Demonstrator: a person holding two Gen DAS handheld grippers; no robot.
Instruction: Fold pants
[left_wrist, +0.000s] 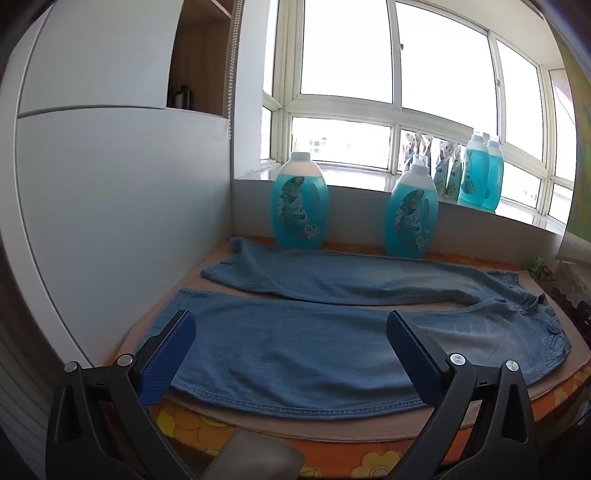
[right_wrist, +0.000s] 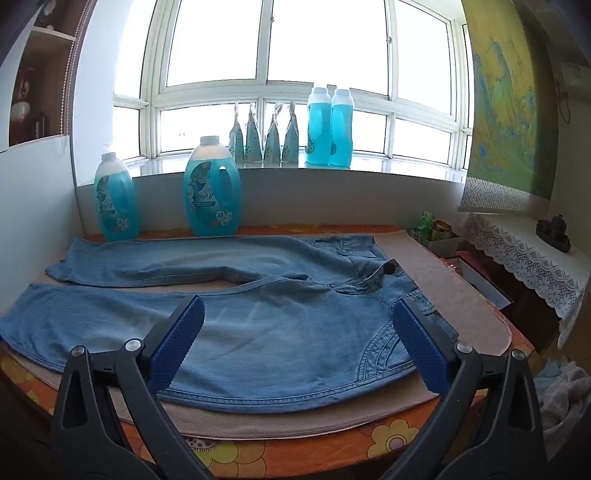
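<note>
A pair of light blue jeans (left_wrist: 295, 350) lies flat and unfolded on the table, legs to the left, waist to the right. The two legs lie apart, side by side. My left gripper (left_wrist: 291, 328) is open and empty, hovering above the near leg by the table's front edge. In the right wrist view the jeans (right_wrist: 277, 325) show with the waistband and dark button (right_wrist: 388, 268) at the right. My right gripper (right_wrist: 295, 325) is open and empty, above the near thigh and hip part.
Two blue detergent bottles (left_wrist: 299, 203) (left_wrist: 412, 218) stand at the table's back edge behind the far leg. More bottles (right_wrist: 328, 125) and pouches (right_wrist: 264, 136) stand on the windowsill. A white cabinet wall (left_wrist: 110, 221) borders the left. A lace-covered side table (right_wrist: 524, 251) stands at the right.
</note>
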